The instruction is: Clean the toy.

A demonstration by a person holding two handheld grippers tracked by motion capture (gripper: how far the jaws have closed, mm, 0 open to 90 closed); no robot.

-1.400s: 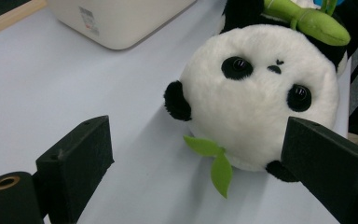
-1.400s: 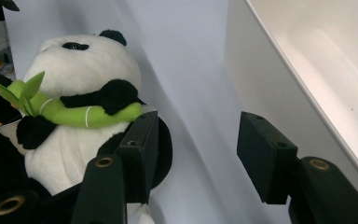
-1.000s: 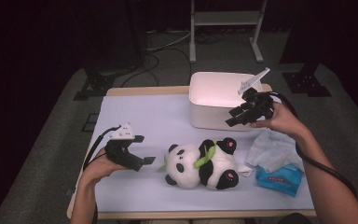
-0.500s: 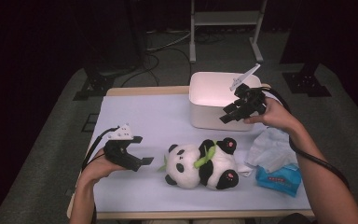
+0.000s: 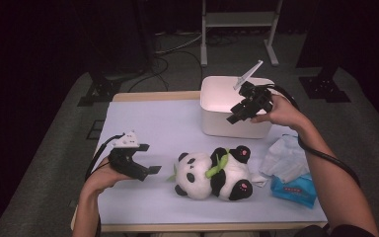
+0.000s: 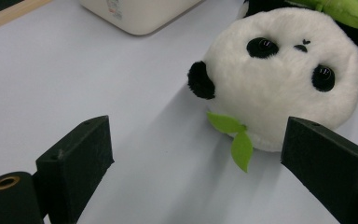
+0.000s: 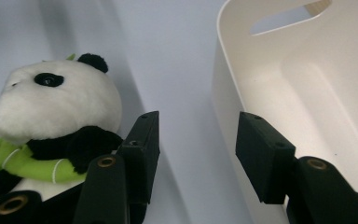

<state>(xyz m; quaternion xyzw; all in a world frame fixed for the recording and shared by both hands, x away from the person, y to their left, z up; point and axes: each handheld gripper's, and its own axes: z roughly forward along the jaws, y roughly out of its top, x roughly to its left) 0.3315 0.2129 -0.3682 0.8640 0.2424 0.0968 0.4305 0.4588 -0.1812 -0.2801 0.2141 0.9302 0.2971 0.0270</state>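
A black-and-white panda plush point(image 5: 212, 173) holding a green bamboo stalk lies on its back at the table's front middle. To its left my left gripper point(image 5: 148, 158) hovers open. In the left gripper view the left gripper point(image 6: 196, 135) stands wide open and the panda's head point(image 6: 284, 79) lies just beyond its right jaw. An open white bin point(image 5: 227, 106) stands at the back right. My right gripper point(image 5: 236, 112) is open over the bin's front wall. In the right gripper view the bin's wall point(image 7: 223, 93) runs between the open jaws of the right gripper point(image 7: 198, 135), and the panda point(image 7: 51, 107) lies at the left.
A blue tissue pack point(image 5: 293, 190) with a loose white tissue point(image 5: 284, 158) pulled up lies right of the panda, near the table's front right edge. A lilac sheet point(image 5: 158, 123) covers the table, bare at the back left. Dark stands and cables surround the table.
My right gripper has moved left and down from above the bin's right side to its front wall. The left gripper and the panda have barely shifted.
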